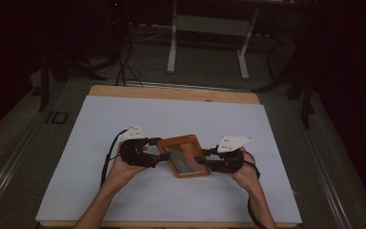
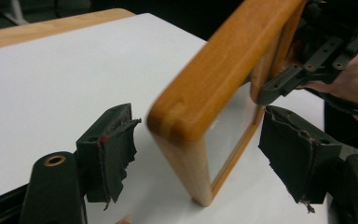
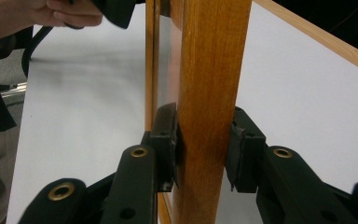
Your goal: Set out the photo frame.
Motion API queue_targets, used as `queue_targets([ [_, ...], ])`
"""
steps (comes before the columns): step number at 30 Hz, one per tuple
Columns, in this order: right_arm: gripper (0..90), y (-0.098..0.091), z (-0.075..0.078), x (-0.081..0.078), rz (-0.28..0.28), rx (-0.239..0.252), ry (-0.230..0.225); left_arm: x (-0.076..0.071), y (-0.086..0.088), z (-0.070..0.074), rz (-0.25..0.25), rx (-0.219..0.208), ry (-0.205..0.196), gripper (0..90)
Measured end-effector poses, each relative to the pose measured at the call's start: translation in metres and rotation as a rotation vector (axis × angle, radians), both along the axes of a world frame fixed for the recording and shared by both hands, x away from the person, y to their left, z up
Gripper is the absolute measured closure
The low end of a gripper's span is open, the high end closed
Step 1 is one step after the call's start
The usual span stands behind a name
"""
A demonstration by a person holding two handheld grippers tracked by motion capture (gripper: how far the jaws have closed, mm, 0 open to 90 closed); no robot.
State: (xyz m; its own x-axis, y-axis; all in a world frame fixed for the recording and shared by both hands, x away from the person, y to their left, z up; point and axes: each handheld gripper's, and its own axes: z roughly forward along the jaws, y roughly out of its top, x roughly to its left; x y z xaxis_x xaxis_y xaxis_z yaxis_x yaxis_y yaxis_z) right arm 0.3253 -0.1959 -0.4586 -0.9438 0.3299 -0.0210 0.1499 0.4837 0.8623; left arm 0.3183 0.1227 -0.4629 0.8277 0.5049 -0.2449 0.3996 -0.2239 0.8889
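the left gripper [image 2: 196,154] has its jaws apart, the near corner of the wooden picture frame [image 2: 214,88] standing between them with neither pad touching it. beyond, the right gripper [image 3: 200,149] has its jaws clamped on the frame's far edge, holding it tilted, its lower corner at the white surface [image 1: 171,119].

We see an orange-brown wooden frame [image 1: 185,155] with a grey glass panel [image 1: 177,158], visible wood grain on its edge. Table [image 1: 124,93] is light tan wood, covered by a plain white sheet [image 1: 171,119]. Left gripper [image 1: 155,151] and right gripper [image 1: 204,159] are black, brass-coloured rivets, white three-cornered plates on top. Floor [image 1: 9,148] is dull grey.
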Motion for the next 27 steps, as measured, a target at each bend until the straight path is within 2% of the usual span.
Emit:
queue_targets([
  [6,67.3,-0.001,-0.001,0.0,-0.002,0.001,0.002,0.001,-0.007,-0.01,-0.017,0.016,0.029,29.6],
  [8,67.3,-0.001,-0.001,0.0,-0.002,0.0,0.002,0.001,-0.01,-0.014,-0.029,0.025,0.035,34.4],
  [15,67.2,-0.002,-0.001,0.001,-0.001,-0.001,0.002,0.0,-0.024,-0.028,-0.046,0.078,0.048,40.4],
  [22,67.2,-0.003,-0.001,0.001,-0.001,-0.001,0.005,0.0,-0.033,-0.038,-0.052,0.127,0.047,44.3],
  [27,67.2,-0.004,-0.002,0.001,0.002,-0.003,0.006,-0.002,-0.038,-0.042,-0.04,0.155,0.03,48.8],
])
